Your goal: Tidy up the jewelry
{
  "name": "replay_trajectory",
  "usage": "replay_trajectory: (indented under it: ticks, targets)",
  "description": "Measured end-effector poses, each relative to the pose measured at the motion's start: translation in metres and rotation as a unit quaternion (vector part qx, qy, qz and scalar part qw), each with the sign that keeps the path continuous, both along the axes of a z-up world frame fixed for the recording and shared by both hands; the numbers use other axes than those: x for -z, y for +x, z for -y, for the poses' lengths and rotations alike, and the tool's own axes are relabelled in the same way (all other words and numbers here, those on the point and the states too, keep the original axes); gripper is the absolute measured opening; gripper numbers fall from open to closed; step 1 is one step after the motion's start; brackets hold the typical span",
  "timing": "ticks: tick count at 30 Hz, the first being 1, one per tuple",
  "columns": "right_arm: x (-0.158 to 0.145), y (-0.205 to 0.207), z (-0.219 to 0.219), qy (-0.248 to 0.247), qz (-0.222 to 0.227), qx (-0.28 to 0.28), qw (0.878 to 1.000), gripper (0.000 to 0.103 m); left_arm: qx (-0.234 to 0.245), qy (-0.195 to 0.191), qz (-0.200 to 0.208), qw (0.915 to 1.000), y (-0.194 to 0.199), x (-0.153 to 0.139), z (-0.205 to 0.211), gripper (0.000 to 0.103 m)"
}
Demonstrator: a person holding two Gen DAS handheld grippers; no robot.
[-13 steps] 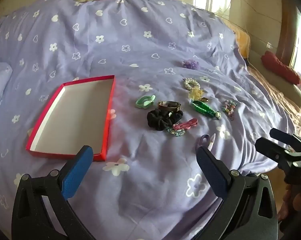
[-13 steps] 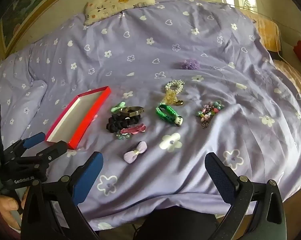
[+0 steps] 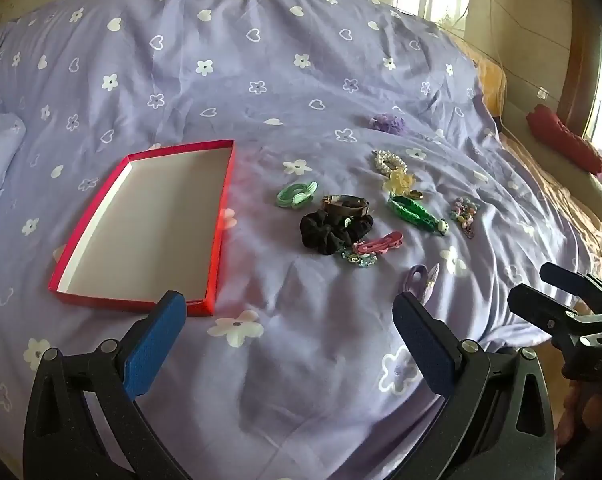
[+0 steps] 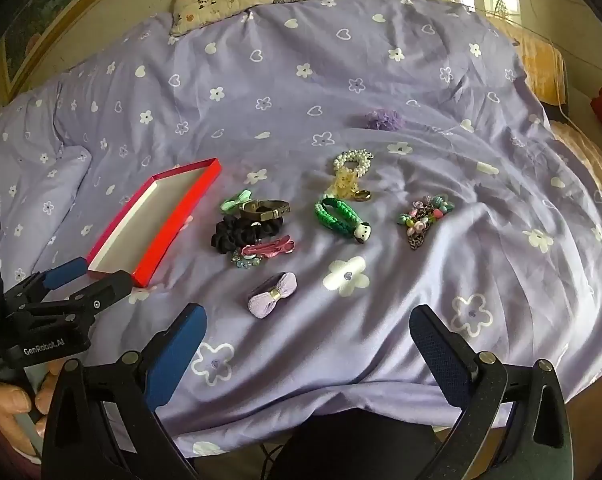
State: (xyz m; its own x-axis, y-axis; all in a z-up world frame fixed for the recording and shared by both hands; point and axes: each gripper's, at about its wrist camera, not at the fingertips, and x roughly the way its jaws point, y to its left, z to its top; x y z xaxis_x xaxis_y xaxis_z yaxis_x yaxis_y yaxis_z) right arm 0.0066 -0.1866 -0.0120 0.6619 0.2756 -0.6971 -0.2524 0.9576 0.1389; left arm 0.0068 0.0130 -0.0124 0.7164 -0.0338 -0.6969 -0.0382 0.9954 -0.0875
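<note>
Both the left hand-held gripper [image 3: 289, 316] and right hand-held gripper [image 4: 307, 330] hang wide open and empty above the bed [image 4: 301, 92], near the red box [image 3: 149, 220] and scattered jewelry [image 4: 253, 232].

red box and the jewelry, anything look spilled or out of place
Nothing looks damaged or spilled. The red box lies flat and empty, while every piece sits loose on the purple bedspread beside it. One purple puff lies apart, farther up the bed than the cluster around the black scrunchie.
</note>
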Motion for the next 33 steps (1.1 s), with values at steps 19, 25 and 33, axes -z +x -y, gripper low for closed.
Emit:
replay_trajectory:
  ticks: [19, 25, 33]
  targets:
    - [0.0033, 0.0015, -0.0013, -0.005, -0.001, 0.000, 1.000, 0.102, -0.001, 0.008, 0.002, 1.0000, -0.0009, 0.0020, 0.0016, 0.103]
    - [0.0029, 0.0012, -0.0019, -0.005, 0.000, -0.002, 1.000, 0.102, -0.002, 0.007, 0.001, 1.0000, -0.0011, 0.0035, 0.0001, 0.103]
    - [0.0020, 0.0012, -0.0030, -0.001, -0.001, 0.000, 1.000, 0.102, -0.002, 0.007, 0.000, 1.0000, -0.0011, 0.0044, -0.0011, 0.103]
